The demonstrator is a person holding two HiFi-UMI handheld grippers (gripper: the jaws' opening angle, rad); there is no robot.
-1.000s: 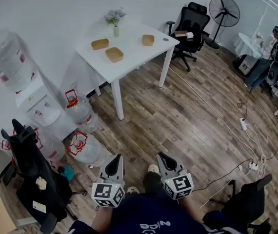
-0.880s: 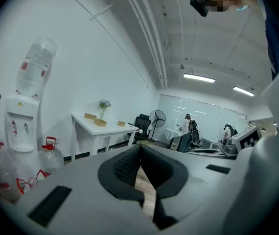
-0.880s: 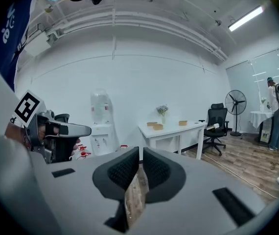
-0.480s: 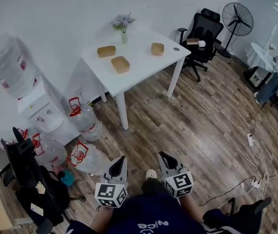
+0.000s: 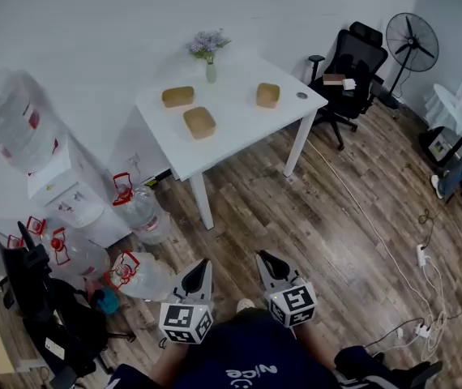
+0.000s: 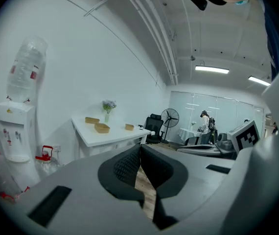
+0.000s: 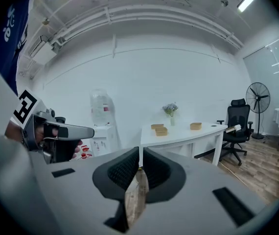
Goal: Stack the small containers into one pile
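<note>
Water cooler in white plastic with a clear upturned bottle (image 5: 10, 116) stands at the far left against the wall. Clear water jugs with red handles (image 5: 138, 211) sit on the wooden plank floor (image 5: 296, 209) just beside it. My left claw (image 5: 203, 266) hangs low and near, in front of my body and over the floor. Its two black ribbed jaws are pressed together with nothing between them. Far beyond it stands the white rectangular table (image 5: 239, 132), and the task's things lie on its top: three shallow tan rectangular containers, all apart and none inside another. The left container (image 5: 177, 96) lies toward the far edge, just left of the small vase of pale purple flowers (image 5: 209, 57). The middle container (image 5: 199, 122) lies nearer to me, close to the first but not touching. The right container (image 5: 267, 95) lies well apart from both, toward the table's right end. My right claw (image 5: 261, 258) hangs near the left one but apart from it, also over the floor and well short of the table. Its jaws are likewise closed tight on nothing. Right of the table stands a black office chair on castors (image 5: 348, 63), and farther right a black pedestal fan (image 5: 412, 43). A white power strip (image 5: 421, 255) lies on the floor at the right.
</note>
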